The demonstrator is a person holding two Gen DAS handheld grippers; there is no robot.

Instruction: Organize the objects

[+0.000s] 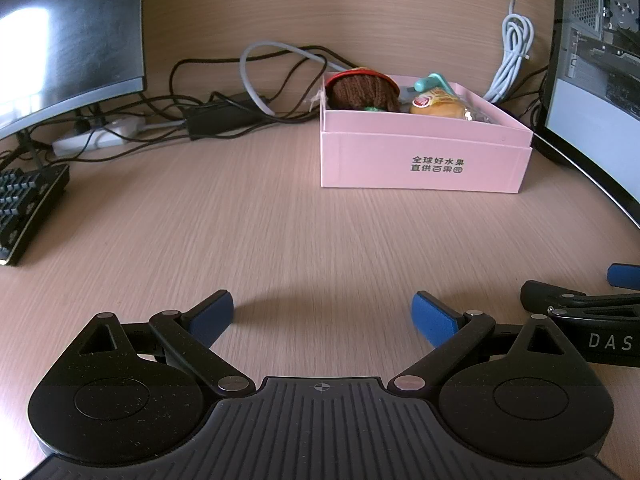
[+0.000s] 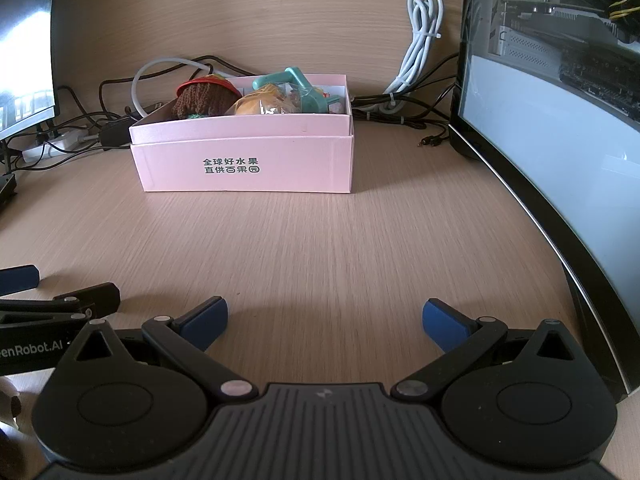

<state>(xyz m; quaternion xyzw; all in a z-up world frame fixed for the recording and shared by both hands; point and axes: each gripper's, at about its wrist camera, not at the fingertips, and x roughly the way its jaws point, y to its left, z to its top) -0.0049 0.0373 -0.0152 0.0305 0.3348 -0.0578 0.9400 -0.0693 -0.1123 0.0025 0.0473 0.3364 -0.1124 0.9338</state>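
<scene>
A pink cardboard box (image 1: 424,160) stands on the wooden desk ahead of both grippers; it also shows in the right wrist view (image 2: 244,160). Inside lie a brown knitted toy with a red rim (image 1: 362,94) (image 2: 204,98), a wrapped yellow bun (image 1: 438,106) (image 2: 260,104) and a teal plastic tool (image 1: 432,82) (image 2: 304,88). My left gripper (image 1: 322,316) is open and empty, low over the desk. My right gripper (image 2: 326,320) is open and empty beside it. Each gripper's side shows in the other's view.
A curved monitor (image 2: 560,128) stands at the right. Another monitor (image 1: 60,40) and a black keyboard (image 1: 28,208) are at the left. Cables and a power strip (image 1: 96,138) lie behind the box. A bundled white cable (image 2: 420,52) hangs against the back wall.
</scene>
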